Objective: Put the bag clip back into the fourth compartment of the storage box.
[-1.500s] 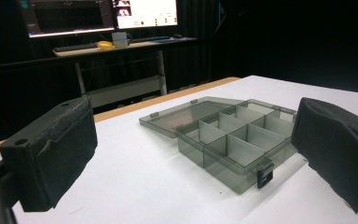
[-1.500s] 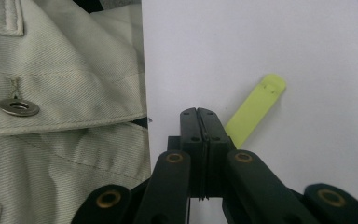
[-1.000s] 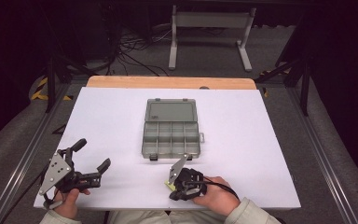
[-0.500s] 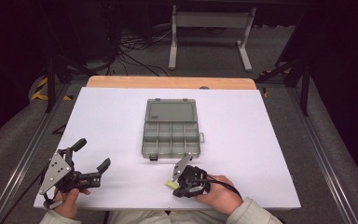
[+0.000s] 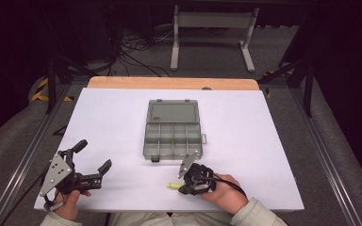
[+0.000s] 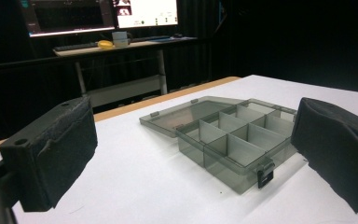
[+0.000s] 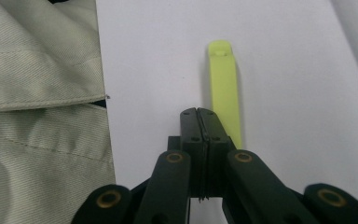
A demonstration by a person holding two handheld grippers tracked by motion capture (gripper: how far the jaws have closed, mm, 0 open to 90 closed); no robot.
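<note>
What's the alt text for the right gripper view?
The right tool, jaws pressed shut with nothing between them, points down at a white table beside a yellow-green plastic strip lying flat. A pale sleeve is at the left.

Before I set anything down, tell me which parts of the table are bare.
Bare: the wide strips of the white table left and right of the open compartment box, and the band between the box's lid and the wooden edge. Crowded: the near edge, with the left gripper, right gripper and yellow-green strip.
</note>
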